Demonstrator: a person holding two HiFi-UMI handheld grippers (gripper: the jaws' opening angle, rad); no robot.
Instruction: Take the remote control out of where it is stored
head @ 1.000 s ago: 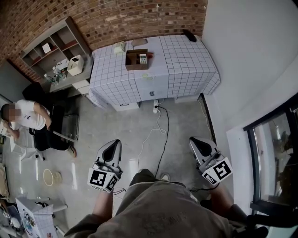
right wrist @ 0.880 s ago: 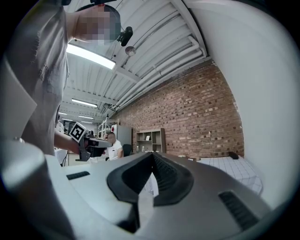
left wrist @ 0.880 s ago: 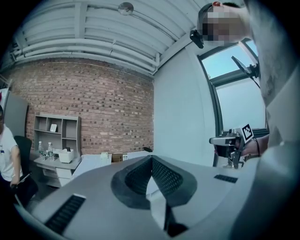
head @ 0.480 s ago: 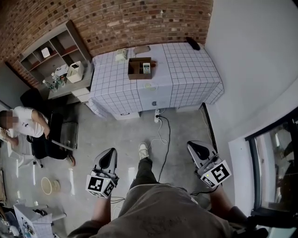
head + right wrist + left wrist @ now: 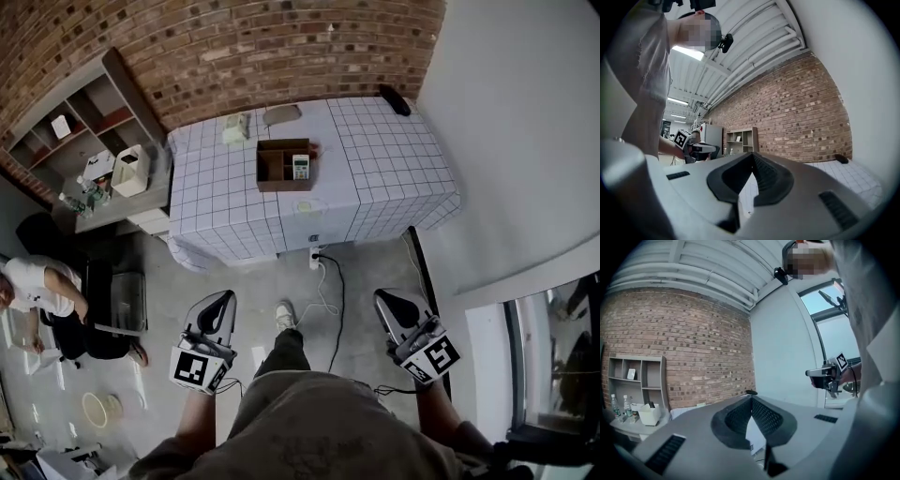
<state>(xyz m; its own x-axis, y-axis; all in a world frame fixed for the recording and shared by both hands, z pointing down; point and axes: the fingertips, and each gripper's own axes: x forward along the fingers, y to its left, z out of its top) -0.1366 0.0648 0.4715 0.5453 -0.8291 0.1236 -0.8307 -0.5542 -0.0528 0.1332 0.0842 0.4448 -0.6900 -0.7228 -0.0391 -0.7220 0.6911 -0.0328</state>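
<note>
1. The remote control (image 5: 300, 166) lies inside the open brown box (image 5: 271, 169), towards its right side in the head view, on the checked surface (image 5: 384, 159).
2. The left gripper (image 5: 224, 298) is clenched on nothing, well short of the box.
3. The right gripper (image 5: 383, 298) is clenched and empty too, equally far from the box.

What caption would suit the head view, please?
Shut left gripper and right gripper face a table; the remote control lies in a box.
</note>
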